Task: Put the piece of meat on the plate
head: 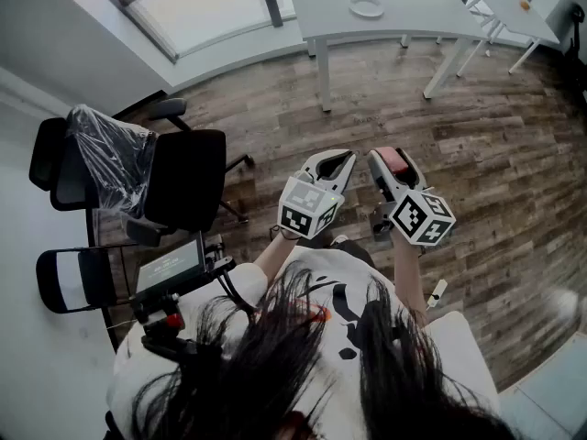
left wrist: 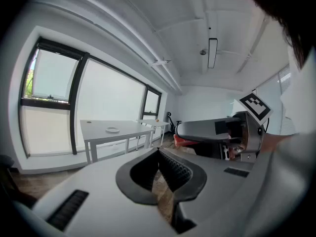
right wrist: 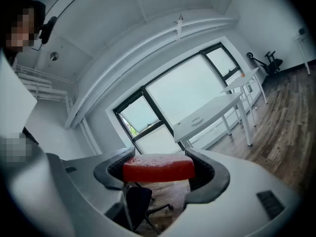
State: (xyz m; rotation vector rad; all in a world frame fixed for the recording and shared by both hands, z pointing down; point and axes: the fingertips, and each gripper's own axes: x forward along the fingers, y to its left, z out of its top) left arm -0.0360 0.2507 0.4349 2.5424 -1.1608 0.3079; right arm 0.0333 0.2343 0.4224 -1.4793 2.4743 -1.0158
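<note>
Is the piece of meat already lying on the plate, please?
No, the piece of meat is clamped between the right gripper's jaws, while the plate sits on the distant white table.

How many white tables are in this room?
2 tables: one bearing a plate; the other just right of it. More may be out of view.

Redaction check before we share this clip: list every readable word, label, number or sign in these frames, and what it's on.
No text can be read in any view.
Screen, lower left of the head view: faint light lines, too small to read.
Left marker cube and right marker cube: black-and-white square patterns only, no letters or digits.
</note>
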